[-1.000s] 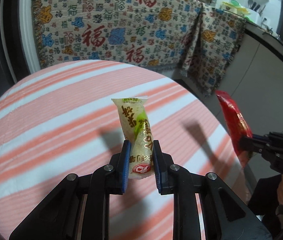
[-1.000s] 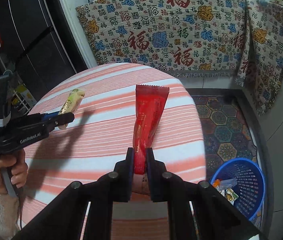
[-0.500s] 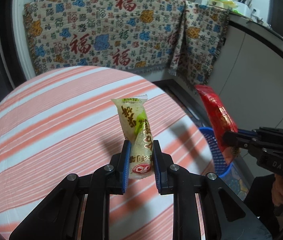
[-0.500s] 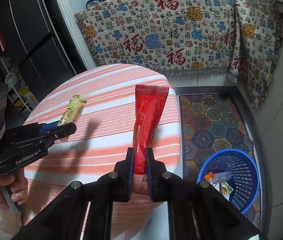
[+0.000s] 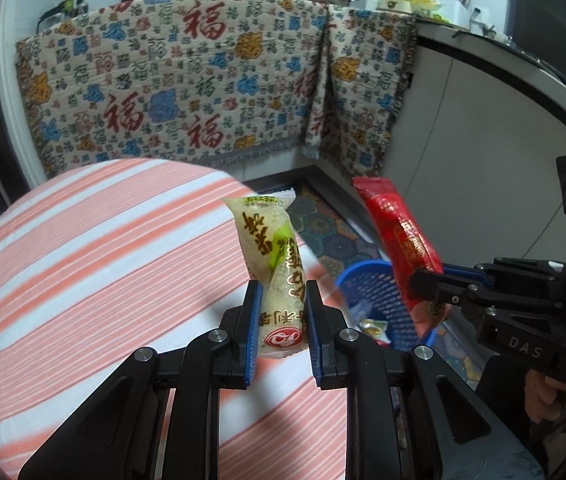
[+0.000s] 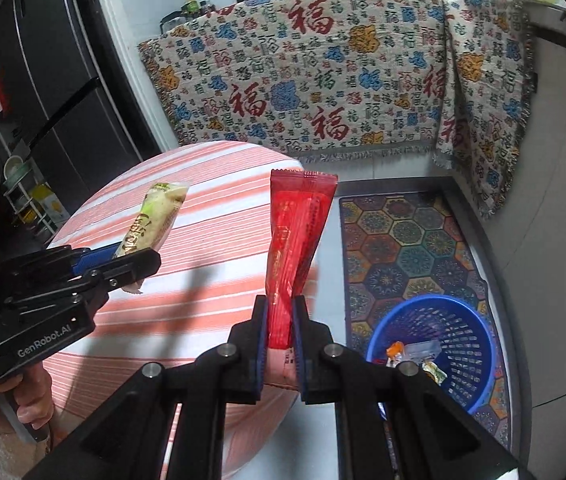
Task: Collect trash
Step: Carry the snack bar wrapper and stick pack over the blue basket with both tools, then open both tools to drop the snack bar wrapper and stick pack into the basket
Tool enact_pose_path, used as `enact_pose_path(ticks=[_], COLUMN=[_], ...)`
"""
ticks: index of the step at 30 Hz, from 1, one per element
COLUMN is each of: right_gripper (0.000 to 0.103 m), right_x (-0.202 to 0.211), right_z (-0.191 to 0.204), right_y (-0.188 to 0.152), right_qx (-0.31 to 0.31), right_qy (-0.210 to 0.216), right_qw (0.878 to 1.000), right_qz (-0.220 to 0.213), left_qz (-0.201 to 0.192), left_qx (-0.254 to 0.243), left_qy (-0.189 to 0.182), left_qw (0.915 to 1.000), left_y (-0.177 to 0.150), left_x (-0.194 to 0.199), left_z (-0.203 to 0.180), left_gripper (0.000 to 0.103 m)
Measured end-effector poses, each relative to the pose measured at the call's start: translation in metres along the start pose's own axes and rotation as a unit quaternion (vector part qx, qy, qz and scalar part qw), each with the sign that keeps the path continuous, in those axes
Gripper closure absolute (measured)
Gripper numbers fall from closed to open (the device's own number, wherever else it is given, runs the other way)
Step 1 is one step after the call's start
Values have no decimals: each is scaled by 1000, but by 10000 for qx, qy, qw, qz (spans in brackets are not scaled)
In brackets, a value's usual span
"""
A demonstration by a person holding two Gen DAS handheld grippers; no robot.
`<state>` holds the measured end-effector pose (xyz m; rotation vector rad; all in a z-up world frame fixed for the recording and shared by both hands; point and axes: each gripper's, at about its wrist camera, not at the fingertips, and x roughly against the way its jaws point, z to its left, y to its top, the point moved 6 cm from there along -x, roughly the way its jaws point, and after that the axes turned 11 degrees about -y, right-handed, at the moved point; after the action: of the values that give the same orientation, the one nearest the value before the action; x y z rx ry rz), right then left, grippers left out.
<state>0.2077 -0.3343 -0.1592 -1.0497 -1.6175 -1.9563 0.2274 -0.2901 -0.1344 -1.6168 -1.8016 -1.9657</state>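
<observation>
My left gripper (image 5: pixel 282 300) is shut on a pale yellow-green snack wrapper (image 5: pixel 273 256) that stands upright between its blue pads, above the right edge of the round striped table (image 5: pixel 83 264). My right gripper (image 6: pixel 280 312) is shut on a long red wrapper (image 6: pixel 295 240), held upright past the table's edge. In the left wrist view the red wrapper (image 5: pixel 399 232) and the right gripper (image 5: pixel 423 280) hang over a blue basket (image 5: pixel 367 284) on the floor. The right wrist view shows the basket (image 6: pixel 459 320) with several wrappers inside, and the left gripper (image 6: pixel 139 260) with the yellow wrapper (image 6: pixel 155 216).
A patterned cloth (image 6: pixel 323 80) drapes the counter behind, with pots on top. A hexagon-patterned rug (image 6: pixel 407 240) lies under the basket. White cabinets (image 5: pixel 483 184) stand to the right, a dark fridge (image 6: pixel 43 80) to the left. A hand (image 6: pixel 23 396) grips the left tool.
Both grippers have travelled right, off the table toward the blue basket, each still holding its wrapper. The basket has come into the left wrist view and nearer in the right.
</observation>
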Motion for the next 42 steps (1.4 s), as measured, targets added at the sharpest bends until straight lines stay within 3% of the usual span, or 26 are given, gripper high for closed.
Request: enact_pose_path(ticks=[11, 16, 25, 39, 42], right_gripper=[91, 91, 91, 91, 90], right_x=[4, -5, -44, -116, -132], right_z=[-78, -131, -194, -237, -240], right_y=[-10, -18, -47, -73, -79], right_qx=[-341, -565, -910, -1145, -1134], right_qy=[-486, -817, -873, -574, -565], right_qw=[9982, 9949, 9906, 9875, 9868], right_qz=[-20, 162, 535, 914, 1012], left_qz=[160, 362, 712, 1298, 1368], left_qx=[-207, -278, -235, -127, -83], left_qy=[-468, -878, -1338, -1367, -1323], left_qw=[9986, 9951, 9882, 9820, 9817], left_y=[15, 21, 12, -19, -22], left_x=[-36, -72, -140, -229, -239], left_z=[-46, -79, -114, -113, -109], left_gripper=[83, 83, 83, 82, 74])
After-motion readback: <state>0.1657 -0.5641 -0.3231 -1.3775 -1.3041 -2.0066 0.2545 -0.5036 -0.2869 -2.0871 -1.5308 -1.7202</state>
